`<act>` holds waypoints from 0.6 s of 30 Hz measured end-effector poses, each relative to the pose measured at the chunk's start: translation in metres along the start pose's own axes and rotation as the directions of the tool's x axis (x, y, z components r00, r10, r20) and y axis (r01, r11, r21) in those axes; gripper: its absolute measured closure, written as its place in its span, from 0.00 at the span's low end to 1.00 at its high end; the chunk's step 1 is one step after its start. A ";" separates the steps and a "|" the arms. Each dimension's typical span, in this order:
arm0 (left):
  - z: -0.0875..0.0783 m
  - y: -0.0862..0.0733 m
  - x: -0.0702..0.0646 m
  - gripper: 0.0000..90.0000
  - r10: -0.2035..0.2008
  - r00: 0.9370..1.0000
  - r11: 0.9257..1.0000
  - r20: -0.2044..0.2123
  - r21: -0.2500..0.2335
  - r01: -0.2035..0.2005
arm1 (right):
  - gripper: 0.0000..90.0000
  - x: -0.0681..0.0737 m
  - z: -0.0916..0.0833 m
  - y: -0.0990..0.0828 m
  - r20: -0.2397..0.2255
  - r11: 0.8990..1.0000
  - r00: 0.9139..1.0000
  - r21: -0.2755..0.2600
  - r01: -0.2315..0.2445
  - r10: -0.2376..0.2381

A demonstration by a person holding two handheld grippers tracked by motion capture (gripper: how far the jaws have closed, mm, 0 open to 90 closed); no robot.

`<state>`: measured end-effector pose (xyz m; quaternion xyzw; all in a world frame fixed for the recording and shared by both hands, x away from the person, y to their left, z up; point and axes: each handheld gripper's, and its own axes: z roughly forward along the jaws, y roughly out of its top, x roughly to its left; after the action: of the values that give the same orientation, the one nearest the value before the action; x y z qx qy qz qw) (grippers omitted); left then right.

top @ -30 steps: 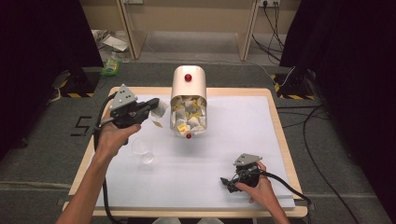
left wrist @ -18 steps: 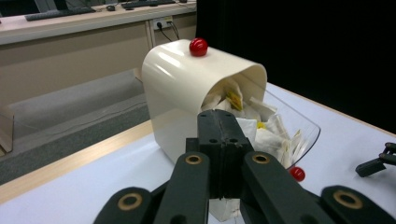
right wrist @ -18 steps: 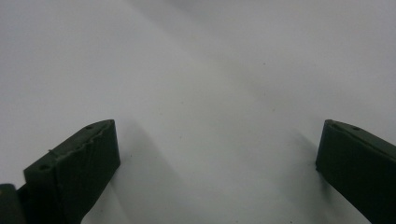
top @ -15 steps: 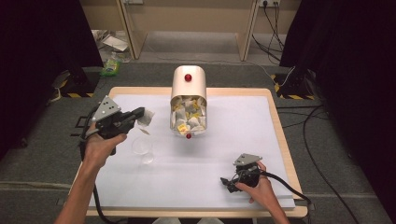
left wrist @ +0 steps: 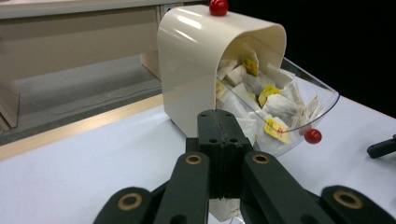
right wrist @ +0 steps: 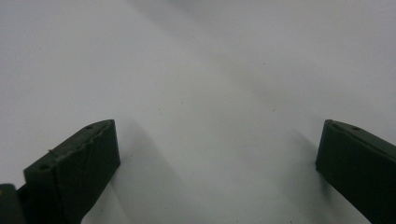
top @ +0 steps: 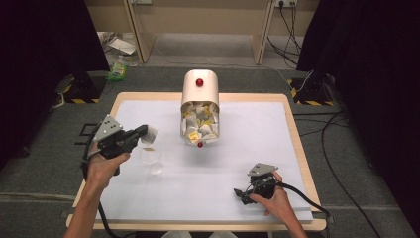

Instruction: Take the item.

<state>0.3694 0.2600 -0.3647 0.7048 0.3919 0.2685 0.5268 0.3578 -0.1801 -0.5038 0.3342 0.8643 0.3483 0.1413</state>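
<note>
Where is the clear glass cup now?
In the high view, the glass cup stands on the table's left half, just below the left gripper and left of the tea bag dispenser.

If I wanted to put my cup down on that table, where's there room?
The sheet is bare right of the dispenser, back to the table's far edge, and along the front between the two hands. It is crowded left of centre: the left claw holds a tea bag over a clear cup. The right claw rests front right.
</note>
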 end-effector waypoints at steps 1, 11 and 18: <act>0.000 -0.003 0.001 0.99 -0.006 1.000 1.000 -0.002 0.001 0.006 | 0.00 0.000 0.000 0.000 0.000 1.000 1.000 0.000 0.000 0.000; 0.002 -0.027 0.003 0.99 -0.031 0.999 0.999 -0.004 0.026 0.032 | 0.00 0.000 0.000 0.000 0.000 1.000 1.000 0.000 0.000 0.000; 0.007 -0.042 0.003 0.99 -0.042 0.999 0.998 -0.004 0.056 0.043 | 0.00 0.000 0.000 0.000 0.000 1.000 1.000 0.000 0.000 0.000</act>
<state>0.3650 0.2647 -0.4067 0.7104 0.4148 0.2471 0.5120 0.3578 -0.1801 -0.5038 0.3342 0.8643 0.3483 0.1411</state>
